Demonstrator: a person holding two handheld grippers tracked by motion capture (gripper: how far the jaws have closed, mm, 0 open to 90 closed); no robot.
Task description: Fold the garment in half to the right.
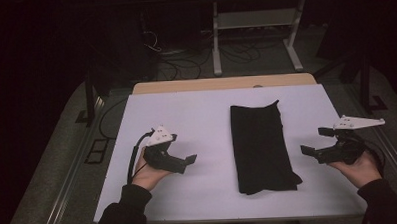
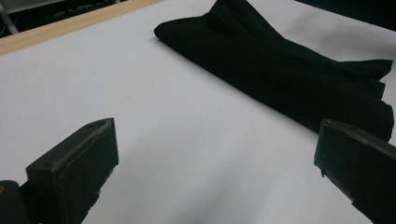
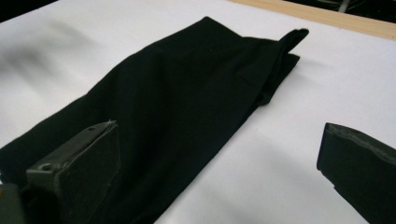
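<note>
- Folded black cloth flat on white table, right of centre.
- Left gripper spread wide, empty, left of cloth.
- Right gripper spread wide, empty, right of cloth.

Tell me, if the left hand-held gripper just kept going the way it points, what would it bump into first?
Probably the folded black cloth. The left hand-held gripper is open and points across bare white table cover toward the cloth's near long edge. How high it is above the table is hard to judge, so it might skim over the cloth.
</note>
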